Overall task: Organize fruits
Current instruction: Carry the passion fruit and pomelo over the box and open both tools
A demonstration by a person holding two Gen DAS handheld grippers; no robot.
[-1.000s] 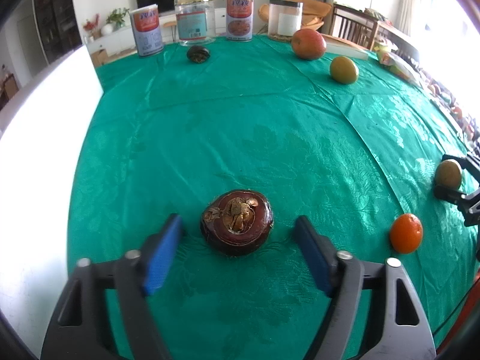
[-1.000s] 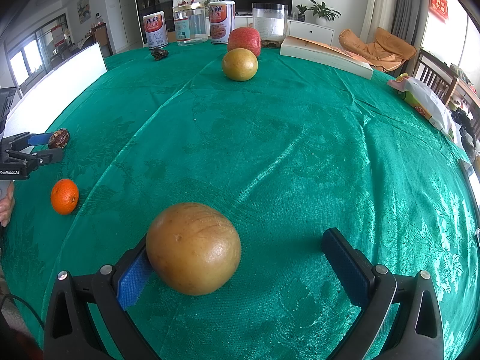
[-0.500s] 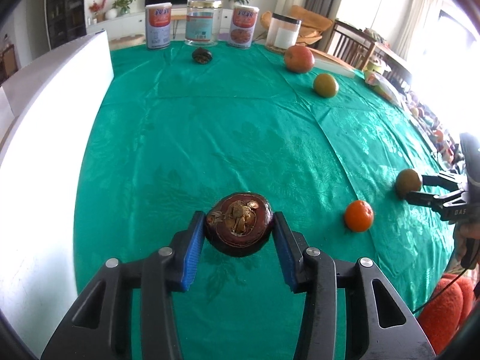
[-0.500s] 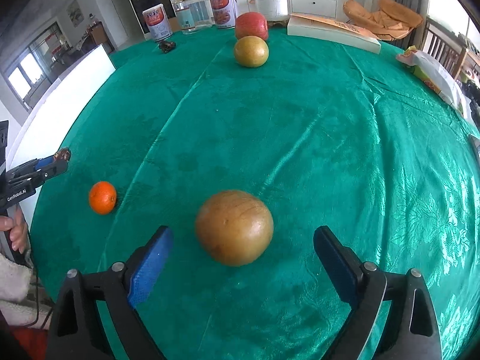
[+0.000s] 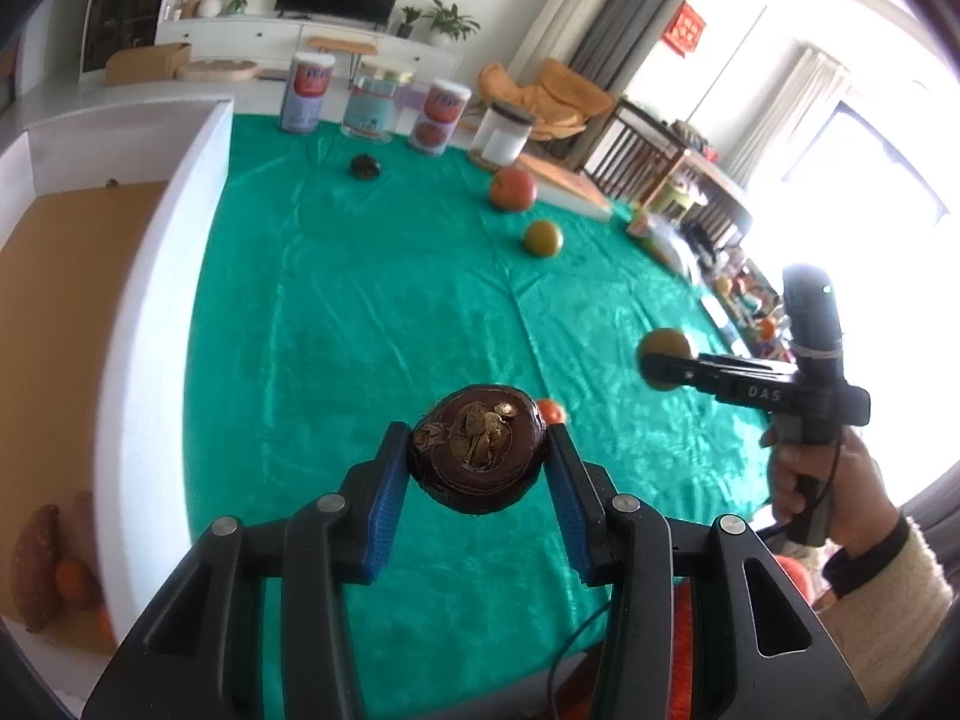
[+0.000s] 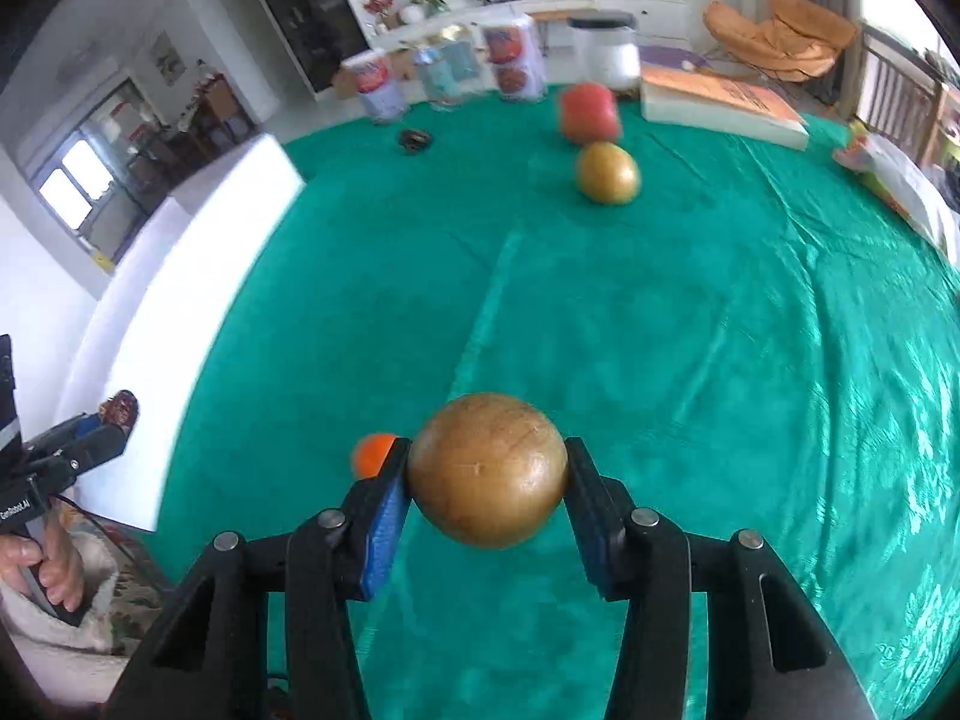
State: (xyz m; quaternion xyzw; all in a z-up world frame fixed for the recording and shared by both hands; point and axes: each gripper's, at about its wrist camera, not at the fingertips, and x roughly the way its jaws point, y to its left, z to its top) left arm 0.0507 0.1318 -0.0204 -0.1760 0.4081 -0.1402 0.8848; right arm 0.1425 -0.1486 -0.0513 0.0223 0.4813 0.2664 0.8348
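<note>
Left wrist view: left gripper (image 5: 479, 468) pinching dark maroon mangosteen (image 5: 478, 457) above green tablecloth (image 5: 372, 300), right gripper (image 6: 487, 480) clamping golden-brown round pear (image 6: 487, 469); small orange tangerine (image 5: 552, 411), red apple (image 5: 512, 189) remaining unsorted.

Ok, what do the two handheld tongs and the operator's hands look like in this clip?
Both tongs, left and right, are matte black frames with silver rivets and blue pads. The right one has white "DAS" lettering, a green indicator light and a black cable; its hand wears a cream knit sleeve.
</note>
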